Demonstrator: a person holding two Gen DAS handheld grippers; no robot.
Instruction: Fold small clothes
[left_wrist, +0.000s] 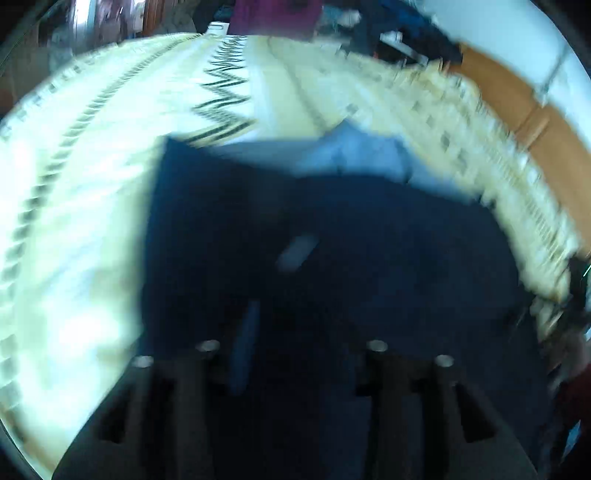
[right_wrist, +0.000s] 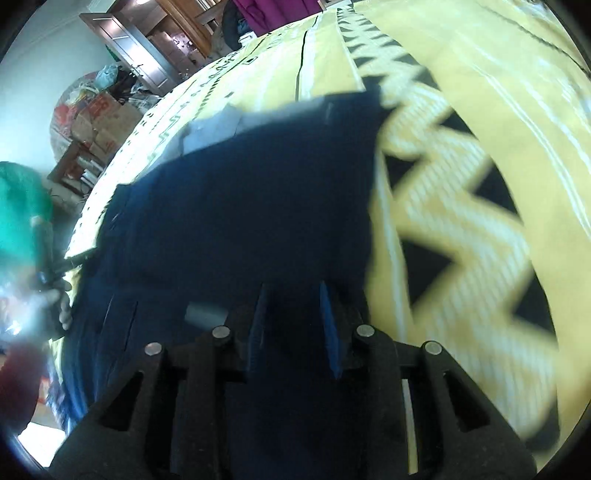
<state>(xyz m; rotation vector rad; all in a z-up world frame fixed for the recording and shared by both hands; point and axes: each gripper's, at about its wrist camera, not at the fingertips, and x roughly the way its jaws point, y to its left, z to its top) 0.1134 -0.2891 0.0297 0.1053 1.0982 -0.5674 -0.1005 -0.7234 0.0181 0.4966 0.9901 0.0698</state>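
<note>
A dark navy garment (left_wrist: 332, 240) lies spread on the patterned bedspread (left_wrist: 74, 221) and fills the middle of the blurred left wrist view, with a small pale label (left_wrist: 299, 251) on it. My left gripper (left_wrist: 291, 350) is low over its near edge; only one blue pad (left_wrist: 243, 347) shows, the other is lost in the dark cloth. In the right wrist view the navy garment (right_wrist: 240, 203) runs up between and around the two blue pads (right_wrist: 328, 325) of my right gripper (right_wrist: 293, 321), which is narrowed onto the cloth.
A light blue cloth (left_wrist: 351, 155) (right_wrist: 210, 129) lies just beyond the navy garment. The yellow zigzag bedspread (right_wrist: 480, 110) stretches right. A hand (right_wrist: 62, 306) and a teal object (right_wrist: 18, 214) sit at the left edge. Boxes and clutter (right_wrist: 96, 118) stand past the bed.
</note>
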